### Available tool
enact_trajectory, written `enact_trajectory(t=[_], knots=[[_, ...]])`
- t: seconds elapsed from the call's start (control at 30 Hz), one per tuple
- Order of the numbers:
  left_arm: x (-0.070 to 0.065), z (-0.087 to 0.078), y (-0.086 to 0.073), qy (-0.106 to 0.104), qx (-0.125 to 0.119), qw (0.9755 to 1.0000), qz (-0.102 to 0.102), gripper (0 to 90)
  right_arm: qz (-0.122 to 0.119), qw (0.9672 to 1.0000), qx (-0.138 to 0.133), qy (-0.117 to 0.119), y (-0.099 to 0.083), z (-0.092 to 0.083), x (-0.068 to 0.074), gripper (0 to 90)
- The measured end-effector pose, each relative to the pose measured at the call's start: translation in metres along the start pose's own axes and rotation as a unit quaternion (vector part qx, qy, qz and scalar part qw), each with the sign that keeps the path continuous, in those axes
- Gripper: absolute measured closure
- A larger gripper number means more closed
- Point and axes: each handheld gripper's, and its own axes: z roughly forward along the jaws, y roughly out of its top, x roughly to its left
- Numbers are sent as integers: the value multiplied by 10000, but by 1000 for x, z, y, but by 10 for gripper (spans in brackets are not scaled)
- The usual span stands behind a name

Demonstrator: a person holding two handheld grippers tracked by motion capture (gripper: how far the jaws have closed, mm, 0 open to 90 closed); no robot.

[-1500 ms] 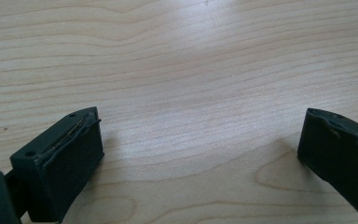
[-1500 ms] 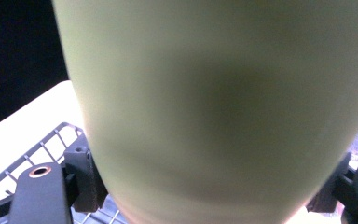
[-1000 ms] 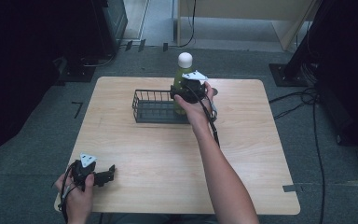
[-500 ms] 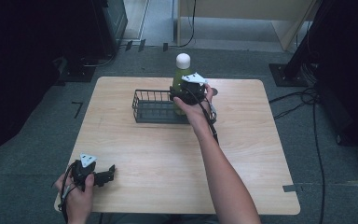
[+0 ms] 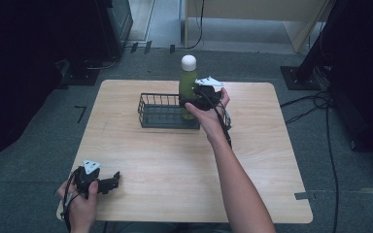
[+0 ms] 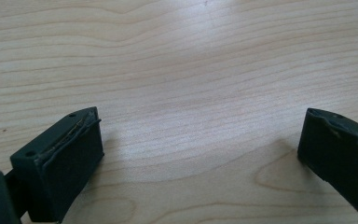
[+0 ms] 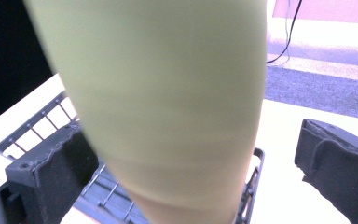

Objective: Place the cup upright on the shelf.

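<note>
A green bottle [image 5: 188, 87] with a white cap [image 5: 188, 61] is seen standing upright at the right end of a black wire basket [image 5: 162, 111] on the far half of the wooden table [image 5: 184, 165]. The right gripper [image 5: 201, 99] is held at the bottle's lower body. In the right gripper view the green bottle [image 7: 168, 102] is seen close up between the jaws, which stand apart: the left jaw lies close against the bottle's side, while a clear gap is left at the right jaw, so the bottle is not clamped. Whether the base rests on the basket floor cannot be told, as it is hidden from sight.

The step in hand is judged to be either the setting down or the taking up of the bottle at the basket. For either, the bottle should be kept upright and centred between the jaws, and any sideways push against the wire wall should be avoided, since a tall, narrow bottle is likely to be tipped easily.

The left gripper [image 5: 97, 180] is held low at the near left corner of the table, its jaws wide apart over bare wood with nothing between them.
</note>
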Motion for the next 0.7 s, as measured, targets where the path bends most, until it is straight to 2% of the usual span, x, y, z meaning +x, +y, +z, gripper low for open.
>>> enact_trajectory(t=[0.43,0.7], knots=[[0,0,0,2,-1,10000,2,2,-80,9999,49,-72,-20,-27,-10,0],[0,0,0,1,0,10000,9,1,-35,9996,205,-216,-49,-45,-28,0]])
